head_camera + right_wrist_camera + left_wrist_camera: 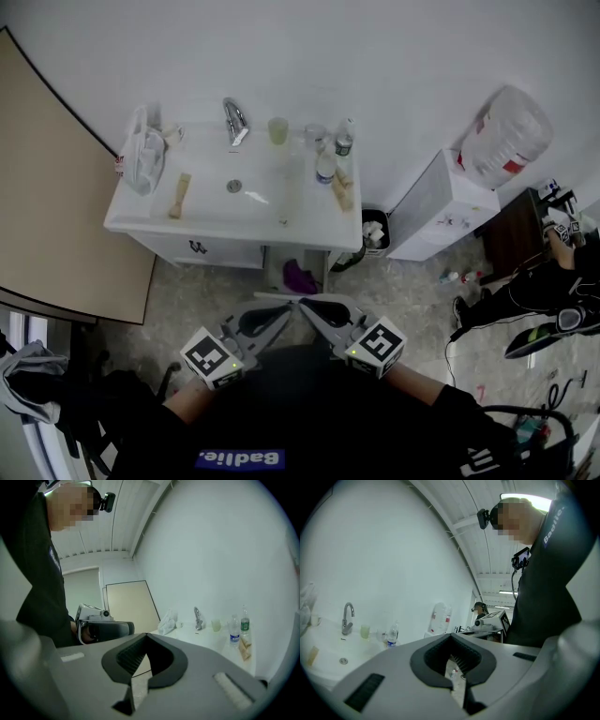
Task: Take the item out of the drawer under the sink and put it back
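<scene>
In the head view a white sink cabinet [187,225] stands ahead. Below its counter a drawer [277,270] stands open with a purple item [300,277] lying in it. My left gripper [287,312] and right gripper [306,309] are held low in front of me, well short of the drawer, their tips pointing at each other and almost meeting. The left gripper [451,637] has its jaws closed tip to tip with nothing between them. The right gripper [146,636] is shut and empty too.
On the counter are a faucet [234,120], a green cup [278,129], bottles [326,167] and a plastic bag [141,155]. A small bin [376,230] and a water dispenser [450,202] stand to the right. A brown panel [66,187] is at left. A person [544,291] is at far right.
</scene>
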The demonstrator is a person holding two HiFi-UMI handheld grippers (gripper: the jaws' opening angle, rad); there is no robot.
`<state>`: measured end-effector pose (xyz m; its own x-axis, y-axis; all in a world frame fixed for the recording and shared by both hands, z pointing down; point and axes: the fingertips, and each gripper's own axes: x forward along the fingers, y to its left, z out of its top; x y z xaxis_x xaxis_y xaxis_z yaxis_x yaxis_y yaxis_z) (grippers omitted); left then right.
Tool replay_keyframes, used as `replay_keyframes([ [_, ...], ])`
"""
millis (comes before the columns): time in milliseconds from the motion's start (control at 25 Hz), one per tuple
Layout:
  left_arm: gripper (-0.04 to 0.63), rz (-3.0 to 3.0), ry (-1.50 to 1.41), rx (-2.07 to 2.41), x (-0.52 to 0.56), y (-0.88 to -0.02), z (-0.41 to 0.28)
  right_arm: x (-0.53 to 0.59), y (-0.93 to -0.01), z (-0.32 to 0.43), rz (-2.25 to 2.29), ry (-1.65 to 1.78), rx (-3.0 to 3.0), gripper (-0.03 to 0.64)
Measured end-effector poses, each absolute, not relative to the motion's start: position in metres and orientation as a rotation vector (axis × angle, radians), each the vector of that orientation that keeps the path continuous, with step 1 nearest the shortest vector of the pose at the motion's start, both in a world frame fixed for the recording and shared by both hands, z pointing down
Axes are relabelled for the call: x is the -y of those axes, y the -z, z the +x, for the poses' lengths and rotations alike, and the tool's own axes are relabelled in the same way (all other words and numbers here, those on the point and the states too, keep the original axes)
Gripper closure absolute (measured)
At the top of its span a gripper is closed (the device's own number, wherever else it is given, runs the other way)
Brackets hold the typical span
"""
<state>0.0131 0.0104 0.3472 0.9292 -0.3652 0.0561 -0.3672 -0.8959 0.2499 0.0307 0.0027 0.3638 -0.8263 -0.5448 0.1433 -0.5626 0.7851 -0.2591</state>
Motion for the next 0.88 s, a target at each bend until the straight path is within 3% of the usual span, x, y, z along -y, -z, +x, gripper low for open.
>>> replay_keyframes([
  [880,0.6,2.828,-0.009,0.529,-0.029,-0.347,0.026,-0.021,-0.373,0.038,0.871,-0.434,2.891,0.615],
])
